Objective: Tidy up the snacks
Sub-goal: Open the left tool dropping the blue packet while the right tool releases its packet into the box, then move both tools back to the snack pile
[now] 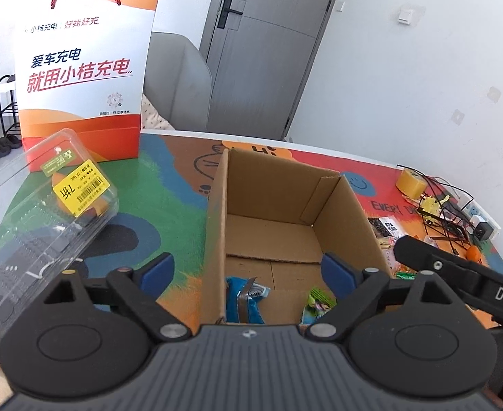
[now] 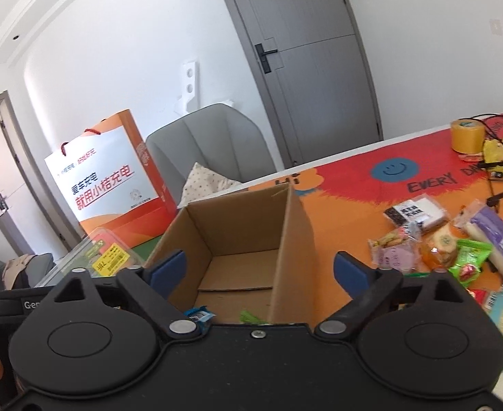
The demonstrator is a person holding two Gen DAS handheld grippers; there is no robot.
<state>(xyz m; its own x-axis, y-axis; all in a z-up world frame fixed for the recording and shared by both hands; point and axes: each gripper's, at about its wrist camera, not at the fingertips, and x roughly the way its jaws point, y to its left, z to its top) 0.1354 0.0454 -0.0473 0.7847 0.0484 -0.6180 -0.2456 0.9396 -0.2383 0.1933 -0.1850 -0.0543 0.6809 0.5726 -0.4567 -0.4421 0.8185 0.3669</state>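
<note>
While both grippers are held over the near edge of the cardboard box (image 1: pixel 275 205), the left gripper (image 1: pixel 251 267) is seen with its blue pads spread wide and nothing between them, and the right gripper (image 2: pixel 258 267) is likewise spread wide and empty. Inside the box, at its near end, a blue snack packet (image 1: pixel 246 299) and a green snack packet (image 1: pixel 316 303) are seen lying on the bottom. More wrapped snacks (image 2: pixel 456 250) are piled to the right of the box on the colourful table mat (image 2: pixel 347 185), close beside its right wall. A clear plastic clamshell container (image 1: pixel 42 215) with a yellow price sticker is seen left of the box, and an orange-and-white paper gift bag (image 1: pixel 87 78) stands behind that container. A roll of yellow tape (image 2: pixel 467 137) is placed far right of the box, beside tangled cables (image 1: pixel 446 205)
</note>
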